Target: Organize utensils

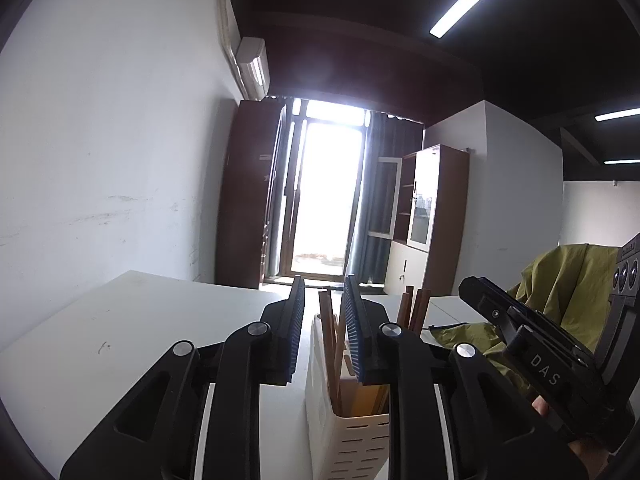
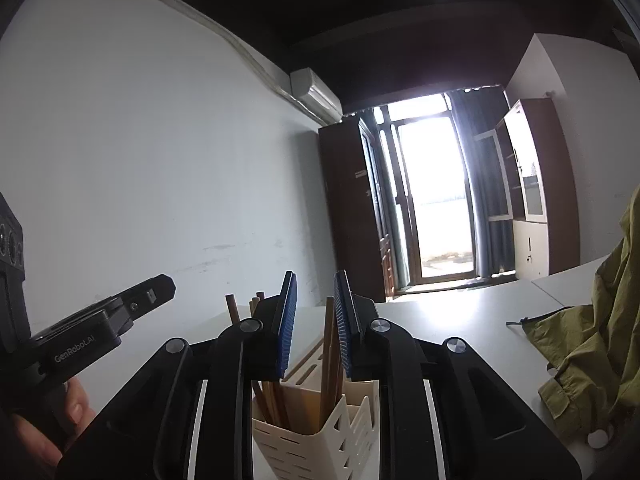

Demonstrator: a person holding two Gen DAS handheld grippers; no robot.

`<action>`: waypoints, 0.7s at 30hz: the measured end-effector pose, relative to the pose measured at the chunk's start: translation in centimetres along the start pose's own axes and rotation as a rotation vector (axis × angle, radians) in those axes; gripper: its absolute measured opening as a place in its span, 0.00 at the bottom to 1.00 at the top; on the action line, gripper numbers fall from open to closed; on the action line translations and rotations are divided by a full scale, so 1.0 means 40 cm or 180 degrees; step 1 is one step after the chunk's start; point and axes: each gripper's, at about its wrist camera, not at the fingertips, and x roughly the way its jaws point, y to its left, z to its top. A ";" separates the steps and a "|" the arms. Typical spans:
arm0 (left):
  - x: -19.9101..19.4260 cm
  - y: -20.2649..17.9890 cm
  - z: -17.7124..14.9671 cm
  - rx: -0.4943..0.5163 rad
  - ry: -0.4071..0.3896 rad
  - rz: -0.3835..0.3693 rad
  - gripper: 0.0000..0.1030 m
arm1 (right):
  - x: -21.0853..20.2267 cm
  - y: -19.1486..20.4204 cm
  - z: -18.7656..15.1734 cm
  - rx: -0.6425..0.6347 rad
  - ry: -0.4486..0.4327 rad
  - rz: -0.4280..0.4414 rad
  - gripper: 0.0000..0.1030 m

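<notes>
A cream slotted utensil holder (image 1: 354, 434) (image 2: 316, 436) stands on the white table, just below both grippers. Several brown wooden chopsticks (image 1: 329, 334) (image 2: 329, 344) stand upright in it. My left gripper (image 1: 324, 292) hovers level over the holder, its jaws a little apart. One chopstick stands in the gap and neither pad presses on it. My right gripper (image 2: 316, 286) is also slightly open over the holder, with a chopstick close beside its right pad. A hand grips each gripper's black housing (image 1: 536, 356) (image 2: 92, 332), seen from the opposite wrist view.
An olive green jacket (image 1: 568, 280) (image 2: 592, 344) lies heaped on the table to the right of the holder. The white tabletop (image 1: 120, 340) runs left to a white wall. Brown cabinets (image 1: 436, 216) and a bright glass door (image 1: 324, 200) stand beyond.
</notes>
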 end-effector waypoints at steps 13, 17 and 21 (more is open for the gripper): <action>-0.109 -0.026 -0.039 0.0293 0.0287 -0.0137 0.42 | -0.085 0.046 -0.015 -0.0120 0.0319 -0.0051 0.31; -0.141 -0.032 -0.044 0.0349 0.0318 -0.0165 0.48 | -0.115 0.065 -0.034 -0.0187 0.0482 -0.0067 0.35; -0.159 -0.027 -0.056 0.0338 0.0465 -0.0220 0.55 | -0.136 0.077 -0.054 -0.0256 0.0620 -0.0099 0.38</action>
